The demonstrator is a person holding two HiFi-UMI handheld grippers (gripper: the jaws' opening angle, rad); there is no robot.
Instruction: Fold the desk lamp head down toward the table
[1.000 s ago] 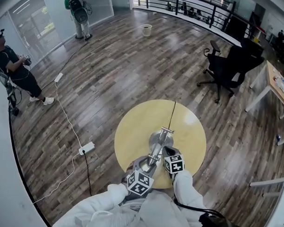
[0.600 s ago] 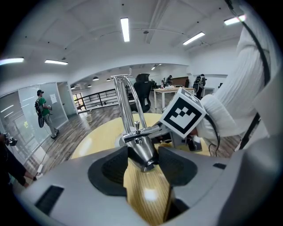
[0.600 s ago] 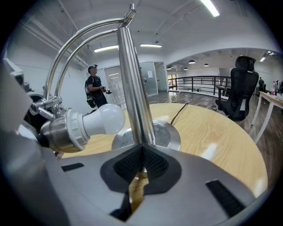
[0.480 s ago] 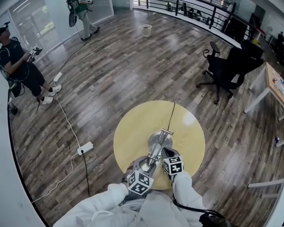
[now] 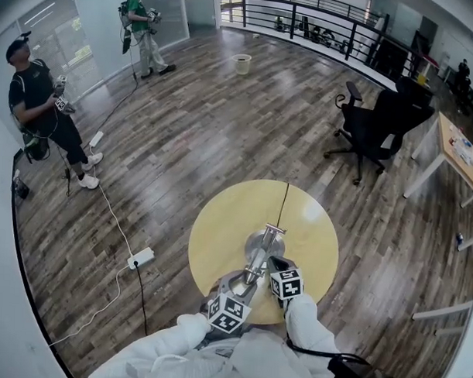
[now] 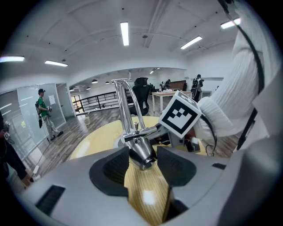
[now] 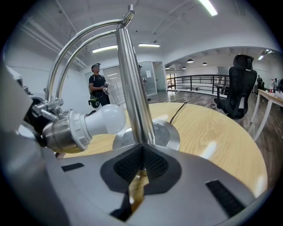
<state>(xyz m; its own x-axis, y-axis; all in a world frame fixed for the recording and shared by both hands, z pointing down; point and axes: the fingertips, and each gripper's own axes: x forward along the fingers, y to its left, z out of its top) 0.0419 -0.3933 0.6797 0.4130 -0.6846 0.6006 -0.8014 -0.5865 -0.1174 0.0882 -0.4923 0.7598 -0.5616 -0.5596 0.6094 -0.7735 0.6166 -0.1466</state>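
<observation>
Left gripper view: the left claw (image 6: 141,160) is closed down to the width of the lamp head (image 6: 140,152). One pad lies on each flank of the tapered metal housing, and the housing's narrow rear end faces the camera. The bulb is hidden behind the housing in this view. The right gripper's marker cube (image 6: 179,114) appears just beyond the head, to the right.

Right gripper view: the right claw (image 7: 142,152) is clamped on the upright pole (image 7: 132,88) low down, just above the round base (image 7: 164,132). The pads meet around the pole with no gap showing. Only this view shows the white bulb (image 7: 102,121) and the full curve of the arched rods (image 7: 75,42). The rods run from the pole top over and down to the head's pivot at the left.

Head view: the lamp stands near the middle of the round yellow counter (image 5: 220,215), with both grippers at the near edge. The cord (image 5: 285,198) runs from the base straight to the far edge. The head's orientation is too small to read here.

Orientation of the lamp head, from the right gripper view: the long axis lies close to horizontal. The bulb end points toward the pole and sits slightly higher than the housing end. The head hangs above the counter surface, clear of it.
</observation>
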